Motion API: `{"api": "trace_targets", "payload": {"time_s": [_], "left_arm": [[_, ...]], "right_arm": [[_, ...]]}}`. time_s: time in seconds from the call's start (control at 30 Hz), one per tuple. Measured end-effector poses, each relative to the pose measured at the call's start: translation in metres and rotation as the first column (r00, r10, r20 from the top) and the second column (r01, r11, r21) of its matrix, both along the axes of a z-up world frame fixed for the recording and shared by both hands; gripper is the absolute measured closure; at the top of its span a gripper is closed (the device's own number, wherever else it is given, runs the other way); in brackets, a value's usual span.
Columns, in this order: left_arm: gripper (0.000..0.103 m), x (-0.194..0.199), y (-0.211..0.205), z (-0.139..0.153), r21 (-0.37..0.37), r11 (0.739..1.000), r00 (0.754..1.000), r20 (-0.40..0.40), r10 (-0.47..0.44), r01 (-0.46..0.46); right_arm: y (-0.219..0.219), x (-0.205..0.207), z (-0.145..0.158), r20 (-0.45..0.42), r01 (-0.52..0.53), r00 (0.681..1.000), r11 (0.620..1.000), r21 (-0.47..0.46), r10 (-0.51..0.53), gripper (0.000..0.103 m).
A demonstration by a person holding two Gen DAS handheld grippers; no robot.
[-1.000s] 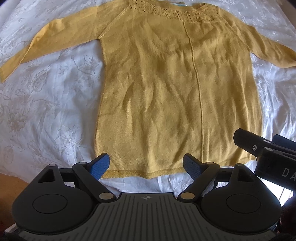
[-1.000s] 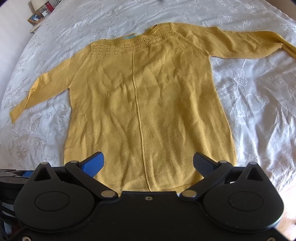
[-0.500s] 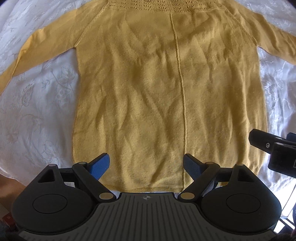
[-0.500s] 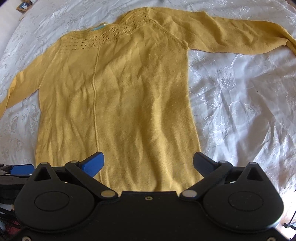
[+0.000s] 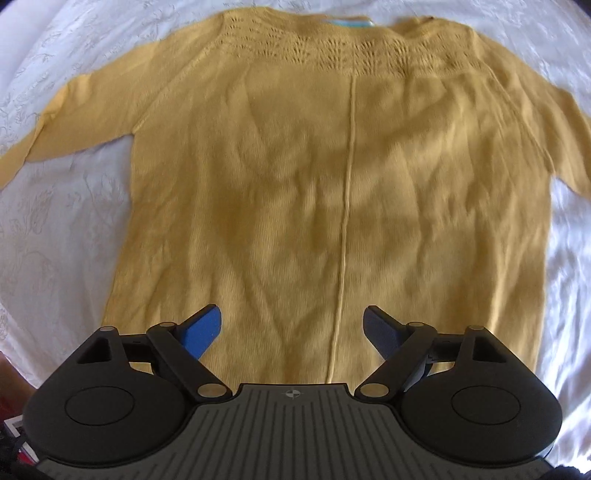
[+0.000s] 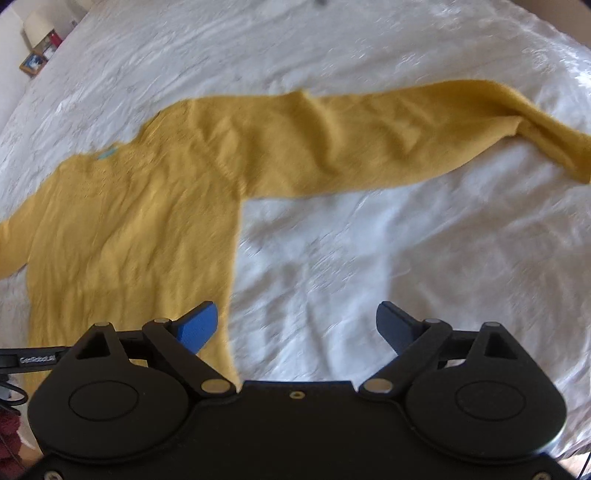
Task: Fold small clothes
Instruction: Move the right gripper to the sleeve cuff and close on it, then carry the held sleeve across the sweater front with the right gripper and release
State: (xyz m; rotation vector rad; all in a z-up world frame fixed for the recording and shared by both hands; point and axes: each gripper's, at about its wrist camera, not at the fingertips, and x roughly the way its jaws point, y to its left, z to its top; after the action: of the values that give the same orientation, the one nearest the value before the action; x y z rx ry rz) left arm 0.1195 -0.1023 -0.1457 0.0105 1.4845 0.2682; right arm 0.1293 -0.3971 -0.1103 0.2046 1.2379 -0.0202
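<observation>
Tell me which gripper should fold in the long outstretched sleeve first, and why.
Right, probably. The right gripper is open and looks straight toward that sleeve, stretched across the white bedspread. The left gripper, also open, sits over the sweater body near the hem.

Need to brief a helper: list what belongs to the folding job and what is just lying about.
Job:
yellow knit sweater, spread flat
left hand-held gripper, open
right hand-held gripper, open
white bedspread as folding surface

Lying about:
framed picture
lamp
</observation>
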Motion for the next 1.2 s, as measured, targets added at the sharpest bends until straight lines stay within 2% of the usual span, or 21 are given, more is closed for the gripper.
{"api": "trace_targets", "payload": {"time_s": [0.17,0.2,0.23,0.27,0.33,0.5,0.63,0.77,0.97,1.07,1.1,1.13,1.2], "left_arm": [[0.023,0.017,-0.001,-0.018,0.021,0.999,0.999,0.036,0.032,-0.033],[0.023,0.018,0.0,-0.022,0.023,0.999,0.999,0.036,0.037,-0.037],[0.024,0.019,0.0,-0.029,0.021,0.999,0.999,0.027,0.036,-0.037],[0.024,0.02,-0.001,-0.036,0.024,0.999,0.999,0.01,0.036,-0.037],[0.024,0.021,-0.002,-0.048,0.023,0.999,0.999,-0.004,0.036,-0.036],[0.02,0.013,0.001,-0.062,0.002,0.999,0.998,0.048,0.034,-0.034],[0.001,0.007,0.011,-0.069,0.005,0.999,0.997,0.07,0.044,-0.045],[0.0,0.007,0.027,-0.077,-0.047,0.996,0.994,0.078,0.075,-0.072],[0.0,0.017,0.036,-0.085,-0.045,0.996,0.996,0.053,0.076,-0.074],[0.0,0.014,0.033,-0.081,-0.045,0.996,0.995,0.052,0.083,-0.081],[0.0,0.014,0.033,-0.082,-0.045,0.996,0.995,0.052,0.084,-0.081],[0.0,0.014,0.033,-0.082,-0.044,0.996,0.995,0.052,0.083,-0.081],[0.0,0.014,0.034,-0.083,-0.044,0.996,0.995,0.052,0.083,-0.081]], "right_arm": [[-0.07,0.01,0.008,0.179,0.118,0.98,0.976,-0.185,-0.084,0.011],[-0.084,0.01,0.01,0.216,0.146,0.972,0.964,-0.221,-0.097,0.015],[-0.098,0.012,0.011,0.245,0.169,0.964,0.954,-0.248,-0.107,0.024],[-0.108,0.012,0.011,0.263,0.188,0.958,0.944,-0.271,-0.116,0.027],[-0.131,0.015,0.011,0.296,0.225,0.946,0.923,-0.312,-0.131,0.029],[-0.17,0.017,0.009,0.348,0.258,0.928,0.904,-0.34,-0.134,0.03],[-0.198,0.021,-0.004,0.314,0.257,0.936,0.918,-0.302,-0.159,0.03],[-0.217,0.028,-0.018,0.274,0.242,0.946,0.942,-0.232,-0.176,0.03],[-0.231,0.034,-0.021,0.276,0.211,0.946,0.97,-0.122,-0.171,0.049],[-0.237,0.038,-0.018,0.274,0.202,0.944,0.978,-0.045,-0.182,0.066],[-0.239,0.04,-0.017,0.264,0.194,0.947,0.981,-0.023,-0.181,0.08],[-0.241,0.041,-0.017,0.257,0.188,0.949,0.982,-0.001,-0.181,0.087],[-0.243,0.042,-0.012,0.26,0.181,0.947,0.982,0.048,-0.187,0.088]]}}
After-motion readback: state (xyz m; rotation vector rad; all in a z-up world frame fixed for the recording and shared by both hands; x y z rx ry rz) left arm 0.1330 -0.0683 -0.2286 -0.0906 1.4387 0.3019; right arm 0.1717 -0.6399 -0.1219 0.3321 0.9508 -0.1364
